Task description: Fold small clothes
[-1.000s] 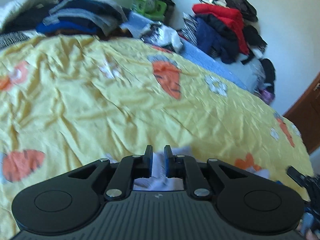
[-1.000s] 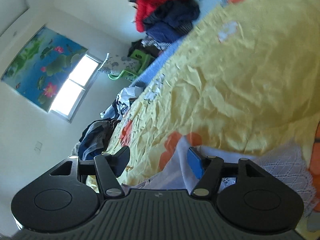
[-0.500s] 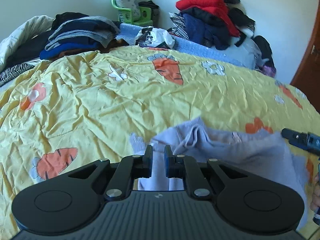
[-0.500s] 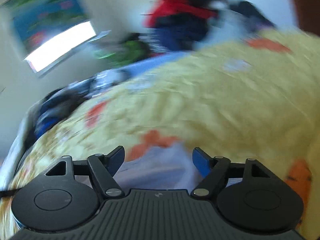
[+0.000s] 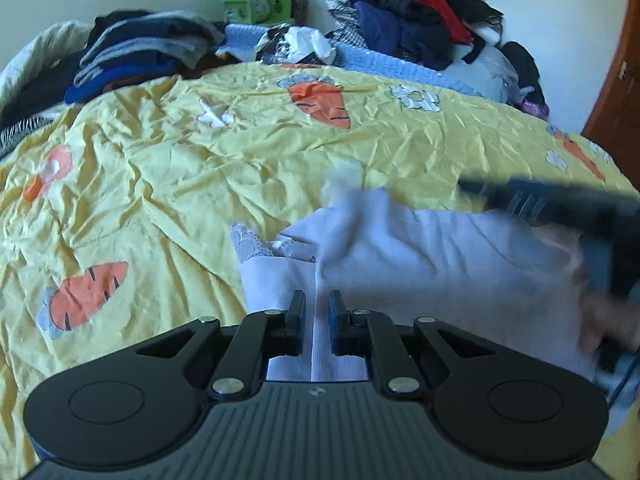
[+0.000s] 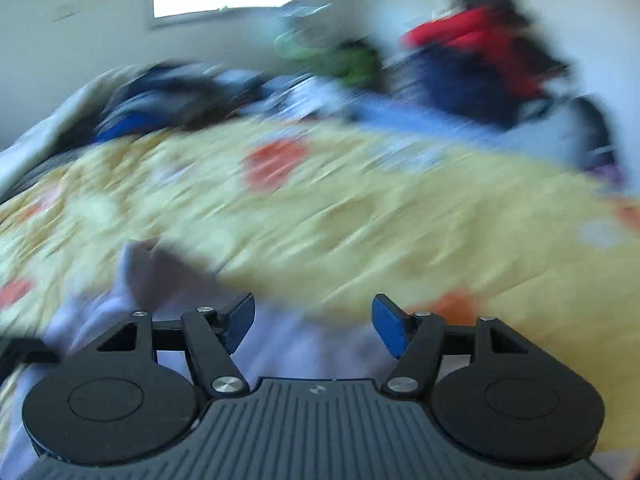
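left gripper (image 5: 317, 306): pinches pale lilac cotton garment (image 5: 420, 264) | right gripper (image 6: 313, 322): jaws closing, gripping nothing | yellow carrot-print bedsheet (image 5: 160, 184) beneath

Bed under a wrinkled yellow carrot-print cover (image 5: 168, 184), pale lavender garment (image 5: 440, 264) on it, clothes piles (image 5: 140, 56) behind.
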Available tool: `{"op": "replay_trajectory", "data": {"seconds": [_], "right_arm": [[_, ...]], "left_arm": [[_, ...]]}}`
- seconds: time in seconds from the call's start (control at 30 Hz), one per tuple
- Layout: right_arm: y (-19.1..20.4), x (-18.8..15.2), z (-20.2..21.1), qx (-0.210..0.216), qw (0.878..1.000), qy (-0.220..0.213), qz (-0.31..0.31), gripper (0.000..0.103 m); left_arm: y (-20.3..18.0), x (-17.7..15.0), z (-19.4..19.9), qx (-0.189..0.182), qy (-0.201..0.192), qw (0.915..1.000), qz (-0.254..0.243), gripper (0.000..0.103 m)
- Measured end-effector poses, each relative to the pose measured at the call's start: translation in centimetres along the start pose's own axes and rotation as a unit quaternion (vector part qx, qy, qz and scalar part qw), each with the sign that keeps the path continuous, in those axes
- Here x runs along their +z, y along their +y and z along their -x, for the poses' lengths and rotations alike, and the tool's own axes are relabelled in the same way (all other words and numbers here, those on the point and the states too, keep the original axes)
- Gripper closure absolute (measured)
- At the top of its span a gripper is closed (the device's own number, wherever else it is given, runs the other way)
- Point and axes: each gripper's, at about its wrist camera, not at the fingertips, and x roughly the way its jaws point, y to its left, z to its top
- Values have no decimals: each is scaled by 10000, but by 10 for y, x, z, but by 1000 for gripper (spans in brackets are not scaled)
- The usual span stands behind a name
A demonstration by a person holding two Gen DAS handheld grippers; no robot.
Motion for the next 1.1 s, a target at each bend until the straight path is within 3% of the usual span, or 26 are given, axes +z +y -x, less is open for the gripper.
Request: {"op": "replay_trajectory", "data": {"seconds": [0.1, 0.2, 0.27, 0.4, 0.47, 0.6, 0.63, 0.73, 0.8, 0.83, 0.9, 1.03, 1.1], "right_arm": [[-31, 3, 30, 683, 9938, -612, -636, 22], [-51, -1, 49, 554, 9927, -712, -805, 18], [-63, -9, 53, 600, 9947, -259, -788, 19], [-79, -32, 28, 1476, 9805, 917, -922, 18], [-89, -42, 28, 1064, 9846, 1033, -926, 21], [-110, -45, 45, -478, 9928, 544, -958, 18], [-110, -46, 52, -599, 9932, 419, -910, 19], [-95, -55, 73, 204, 9974, 153, -668, 15], [-80, -58, 69, 592, 9974, 283, -309, 13], [-74, -61, 63, 501, 9976, 474, -99, 13], [-73, -65, 41, -83, 9964, 835, 96, 10], [-86, -66, 58, -1005, 9931, 460, -400, 10], [-71, -70, 77, -938, 9953, 185, -179, 9]], "left_arm": [[-6, 0, 0, -109, -30, 9998, -192, 92], [-15, 4, -9, -368, 83, 9991, -198, 92], [-23, 6, -18, -569, 135, 9982, -164, 92], [-38, 8, -43, -619, 220, 9977, -156, 92], [-37, 7, -52, -322, 139, 9993, -125, 92], [-32, 8, -48, -235, 73, 9997, -18, 92], [-35, 7, -46, -143, 17, 9998, -118, 92], [-43, 4, -38, 32, -148, 9992, -367, 92], [-41, 1, -35, 1, -141, 9993, -360, 92], [-39, 0, -33, -4, -121, 9994, -335, 92], [-31, -3, -26, -11, -103, 9995, -295, 92], [-11, -5, -12, 25, -154, 9995, -259, 92], [-1, -5, -7, 50, -153, 9997, -192, 92]]}}
